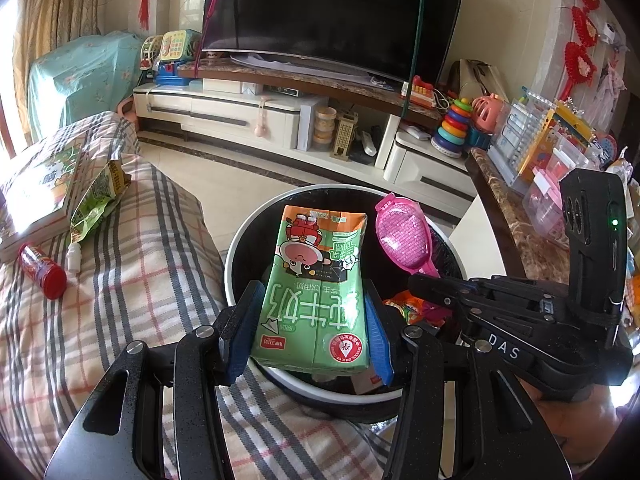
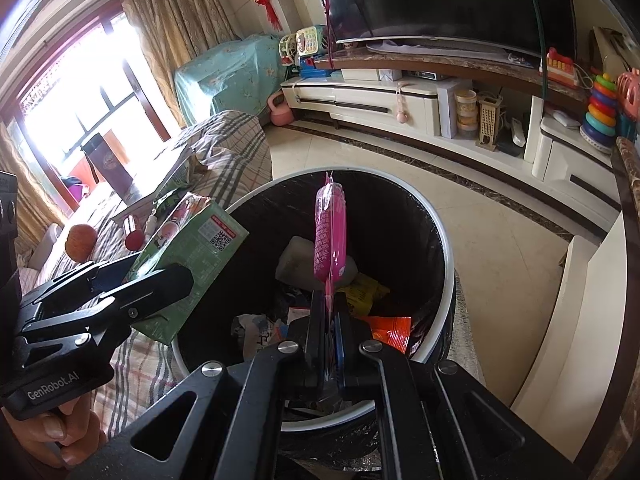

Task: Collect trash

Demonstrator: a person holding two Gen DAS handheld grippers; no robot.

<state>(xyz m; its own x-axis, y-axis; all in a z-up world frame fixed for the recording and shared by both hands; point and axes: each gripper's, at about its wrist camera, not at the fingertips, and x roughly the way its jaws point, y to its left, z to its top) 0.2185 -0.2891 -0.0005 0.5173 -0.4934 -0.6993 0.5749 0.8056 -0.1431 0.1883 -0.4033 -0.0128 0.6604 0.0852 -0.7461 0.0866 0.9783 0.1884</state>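
Over the open mouth of the trash bin [image 1: 240,248], both grippers hang with a piece of trash each. The left gripper [image 1: 306,332] has its jaws pinching a green milk carton [image 1: 316,284] by its two sides, the carton above the bin's near rim. The right gripper [image 2: 329,336] has its jaws pressed together on the stem of a flat pink plastic piece [image 2: 330,232], which stands up over the middle of the bin [image 2: 436,232].

Beside the bin lies a surface under a plaid cover [image 1: 132,280]; whether it is a sofa or a bed cannot be told. On it, near its far edge, are one red can [image 1: 42,270] on its side, one small white bottle [image 1: 74,256], one green snack bag [image 1: 96,204] and a book [image 1: 40,192], partly washed out by window glare. The right wrist view adds one brown round thing [image 2: 81,242], too blurred to name.

Inside the bin are a pale lump [image 2: 296,264], a yellow wrapper [image 2: 366,292], an orange wrapper [image 2: 390,330] and crumpled paper [image 2: 256,330]; more beneath is hidden by the jaws.
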